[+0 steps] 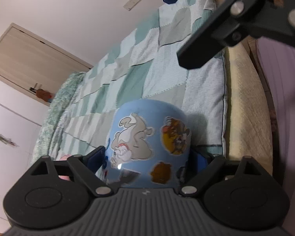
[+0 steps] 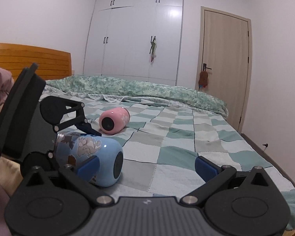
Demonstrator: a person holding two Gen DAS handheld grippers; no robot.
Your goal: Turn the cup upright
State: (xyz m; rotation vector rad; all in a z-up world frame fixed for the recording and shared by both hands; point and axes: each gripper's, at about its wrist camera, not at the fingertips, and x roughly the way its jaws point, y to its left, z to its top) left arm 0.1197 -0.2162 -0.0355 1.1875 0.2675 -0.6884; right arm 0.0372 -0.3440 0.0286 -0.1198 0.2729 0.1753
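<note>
A bed with a green-and-white checked quilt fills the lower half of the right wrist view, and the same quilt runs diagonally through the middle of the left wrist view. Behind it, in the upper centre of the right wrist frame, stands a white wardrobe, with a pale wooden door at the right and an orange wooden headboard at the left edge. A floral green duvet lies bunched across the far side of the bed.

The blue cup, covered in cartoon stickers, lies on its side at lower left of the right wrist frame, its dark round base facing the camera. The left gripper is clamped across it, one blue-tipped finger above and one below. In the left wrist view the cup fills the lower centre, pinched between the left gripper's blue fingers.

The right gripper stands wide across the bottom of its own frame with only quilt between its blue tips; in the left wrist view it shows dark at upper right.

A pink cup lies on its side further back on the quilt, left of centre, apart from the blue one. Whether the blue cup touches the quilt is hard to tell.
</note>
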